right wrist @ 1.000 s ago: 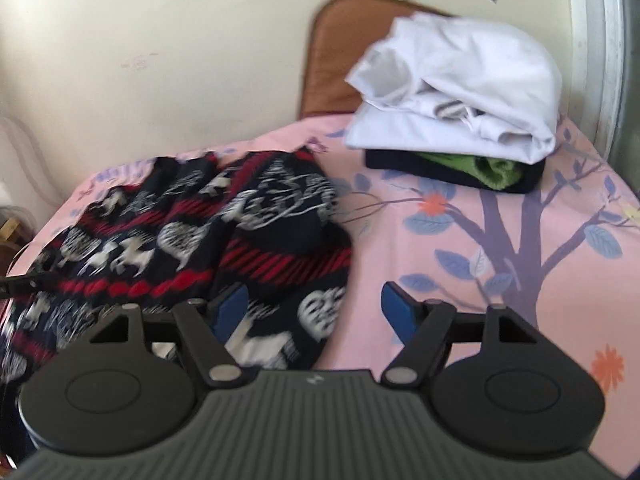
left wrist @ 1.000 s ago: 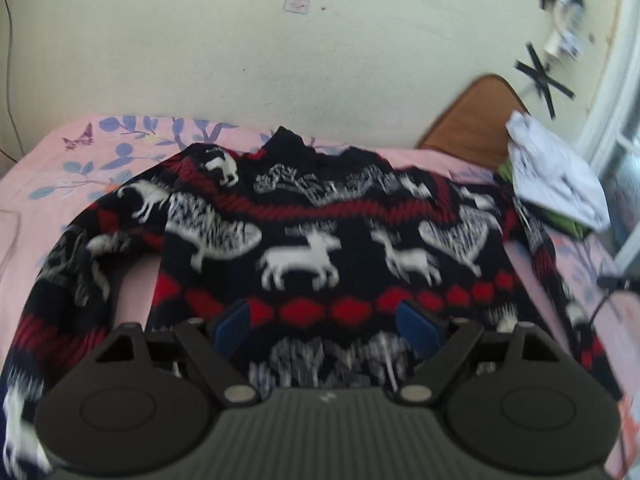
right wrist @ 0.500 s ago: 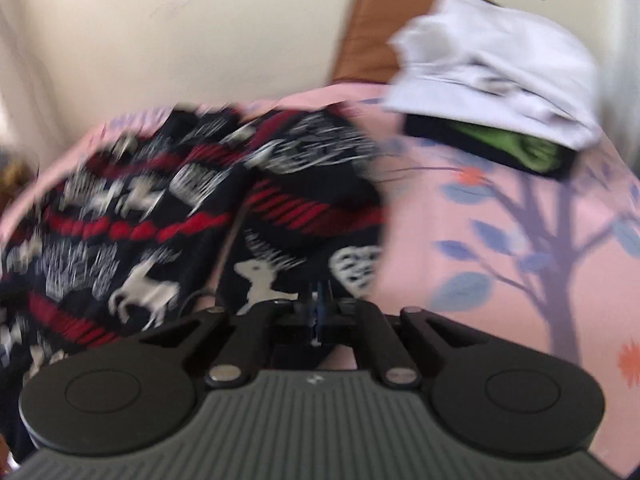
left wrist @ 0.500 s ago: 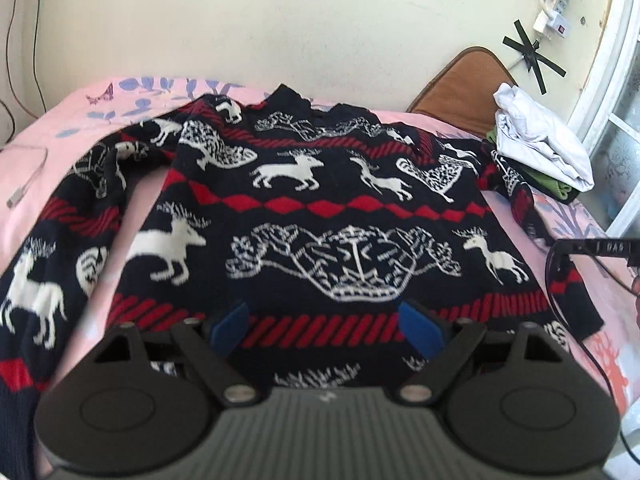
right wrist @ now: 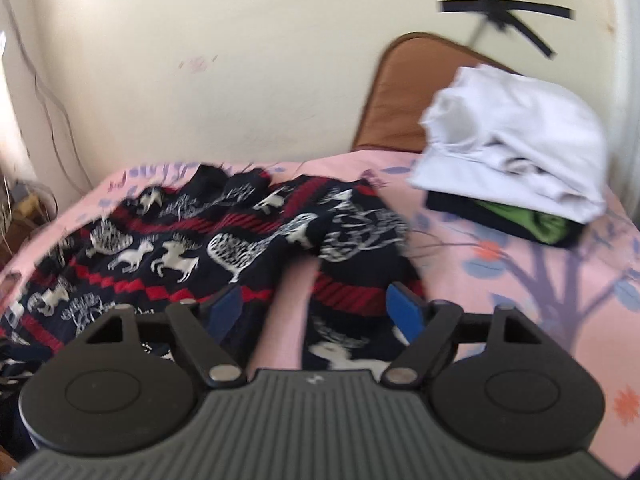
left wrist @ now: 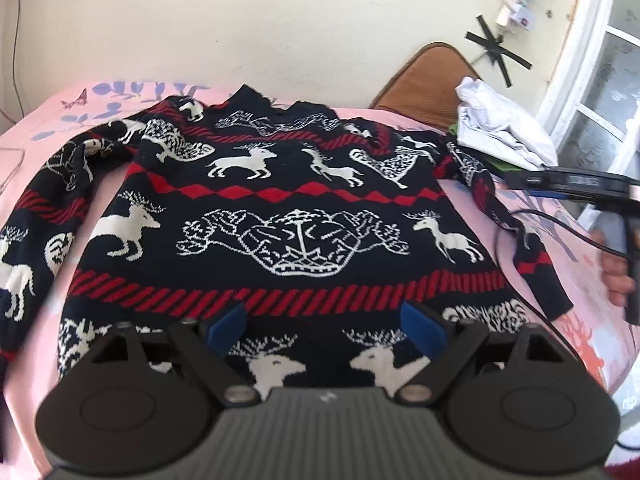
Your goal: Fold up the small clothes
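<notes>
Hand-held grippers, two: left hand-held gripper, bottom centre of the left wrist view, blue pads spread wide, holding nothing, above the hem of the sweater; right hand-held gripper, bottom centre of the right wrist view, likewise spread wide and empty, over the sweater's sleeve. Sweater, one: dark navy knit with white deer and red bands, lying face-up and spread flat on the bed, filling the middle of the left wrist view, collar toward the wall, sleeves trailing to lower left and right. In the right wrist view the sweater sits centre-left, one sleeve bunched. Bed sheet pink, printed with a tree and leaves. Clothes pile, one, upper right: white garments on top, green and dark items beneath, resting on the bed beyond the sleeve. Brown cushion, one, behind the pile against the cream wall. Black tape crosses on the wall, upper right.
</notes>
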The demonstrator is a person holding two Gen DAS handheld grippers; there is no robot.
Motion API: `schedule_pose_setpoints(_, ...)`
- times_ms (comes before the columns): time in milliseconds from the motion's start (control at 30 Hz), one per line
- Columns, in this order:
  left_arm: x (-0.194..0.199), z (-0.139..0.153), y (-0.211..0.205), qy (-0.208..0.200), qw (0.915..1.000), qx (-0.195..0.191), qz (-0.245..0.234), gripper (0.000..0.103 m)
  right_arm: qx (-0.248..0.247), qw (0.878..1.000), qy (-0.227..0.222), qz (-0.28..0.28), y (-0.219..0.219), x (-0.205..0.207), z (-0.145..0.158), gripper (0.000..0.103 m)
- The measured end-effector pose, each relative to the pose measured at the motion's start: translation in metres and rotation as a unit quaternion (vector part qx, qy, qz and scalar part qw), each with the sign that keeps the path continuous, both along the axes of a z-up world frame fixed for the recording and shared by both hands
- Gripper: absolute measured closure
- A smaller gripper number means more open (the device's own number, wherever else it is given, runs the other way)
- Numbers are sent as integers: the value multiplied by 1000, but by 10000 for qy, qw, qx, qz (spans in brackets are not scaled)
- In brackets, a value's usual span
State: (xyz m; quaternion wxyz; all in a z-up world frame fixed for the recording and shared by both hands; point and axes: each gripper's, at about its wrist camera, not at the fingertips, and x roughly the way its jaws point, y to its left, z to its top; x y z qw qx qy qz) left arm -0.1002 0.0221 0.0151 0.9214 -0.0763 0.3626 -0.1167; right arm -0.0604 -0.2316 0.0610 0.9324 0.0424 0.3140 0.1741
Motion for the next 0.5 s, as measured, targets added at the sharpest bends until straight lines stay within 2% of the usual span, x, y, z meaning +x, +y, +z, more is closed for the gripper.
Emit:
schedule_pose_setpoints(133,-14,4,7,-199,9997,-49,-157,16,-273,9989,369,-110,14,22,-20,19)
schedule_pose_setpoints(167,-17,5,9,-247,9995,-49,-174,16,-365,9984,398,-196,11,26,-25,23)
schedule_pose_setpoints(200,-21,5,11,-284,9994,-49,-182,16,-460,9976,418,-295,8,28,-28,51)
schedule_pose_setpoints(233,-23,6,12,-307,9993,-54,-185,16,-528,9967,493,-380,1,31,-32,74)
schedule_pose_setpoints(267,-26,6,14,-319,9993,-69,-189,16,-447,9963,593,-442,-9,32,-34,93)
schedule_pose_setpoints(300,-27,6,17,-325,9992,-89,-199,16,-247,9964,547,-591,-23,29,-31,93)
schedule_pose_setpoints(333,-29,6,18,-328,9992,-103,-197,16,-256,9954,466,-793,-34,26,-26,94)
schedule_pose_setpoints(400,-30,5,24,-321,9992,-142,-197,16,-458,9907,5,-1282,-59,18,-8,94)
schedule_pose_setpoints(500,-27,0,31,-244,9993,-241,-160,16,-859,9716,-502,-2149,-99,20,11,94)
